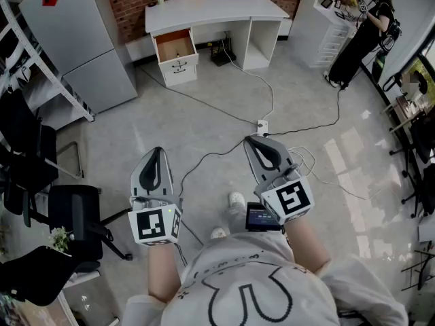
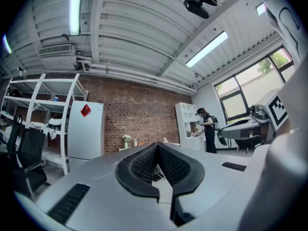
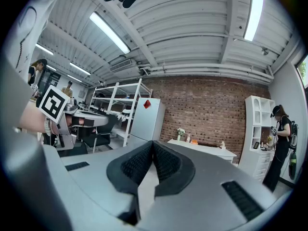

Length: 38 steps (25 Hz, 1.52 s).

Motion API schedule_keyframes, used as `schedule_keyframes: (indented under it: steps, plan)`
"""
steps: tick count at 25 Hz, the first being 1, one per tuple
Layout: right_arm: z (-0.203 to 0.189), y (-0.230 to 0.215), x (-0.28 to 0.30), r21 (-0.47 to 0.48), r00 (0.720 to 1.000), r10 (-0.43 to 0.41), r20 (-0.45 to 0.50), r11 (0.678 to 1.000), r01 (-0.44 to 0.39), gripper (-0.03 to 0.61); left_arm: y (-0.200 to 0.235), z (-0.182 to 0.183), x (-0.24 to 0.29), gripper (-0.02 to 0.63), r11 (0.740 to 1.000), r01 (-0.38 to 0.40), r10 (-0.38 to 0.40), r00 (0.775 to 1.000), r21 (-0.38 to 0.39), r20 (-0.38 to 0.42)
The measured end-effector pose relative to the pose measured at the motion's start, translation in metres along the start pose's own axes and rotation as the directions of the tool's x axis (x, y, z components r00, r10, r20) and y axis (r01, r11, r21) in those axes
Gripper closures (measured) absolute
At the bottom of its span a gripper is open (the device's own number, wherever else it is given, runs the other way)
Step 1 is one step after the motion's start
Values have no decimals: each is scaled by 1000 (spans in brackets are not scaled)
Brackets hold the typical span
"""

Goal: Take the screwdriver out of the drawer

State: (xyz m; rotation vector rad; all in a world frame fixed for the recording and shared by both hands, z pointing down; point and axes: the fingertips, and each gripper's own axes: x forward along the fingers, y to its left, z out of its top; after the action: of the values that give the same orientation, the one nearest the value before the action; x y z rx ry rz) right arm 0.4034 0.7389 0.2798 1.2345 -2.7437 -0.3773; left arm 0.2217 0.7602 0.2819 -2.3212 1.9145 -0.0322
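I find the drawer (image 1: 175, 46) pulled open at the left end of the white desk (image 1: 217, 9), far across the floor and well apart from both tools. Its wooden inside shows, but it is too small for me to tell the screwdriver in it. The left gripper (image 1: 157, 151) and the right gripper (image 1: 254, 140) are held level, side by side, pointing toward the desk. On each, the jaws are pressed together with nothing between them.
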Motion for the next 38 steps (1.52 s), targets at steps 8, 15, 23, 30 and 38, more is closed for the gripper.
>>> schedule_keyframes:
  steps: [8,15,23,30,38]
  plan:
    - [-16,-10,22,22,999,16,-39,1000,-15,558,12,-6,26,601,1000,-15,15,1000,0,-4]
    - [-24,-39,91,78,999,41,-6,996,-40,558,45,-16,78,601,999,-51,51,998,9,-23]
    - [-39,-104,180,95,997,76,-26,993,-73,558,78,-20,173,601,995,-100,101,994,7,-47]
    - [-55,-165,249,89,994,111,-26,990,-108,558,88,-30,258,601,991,-136,135,989,-13,-62]
    - [-73,-193,298,106,988,150,-35,984,-145,558,99,-46,310,601,988,-151,149,984,-19,-96]
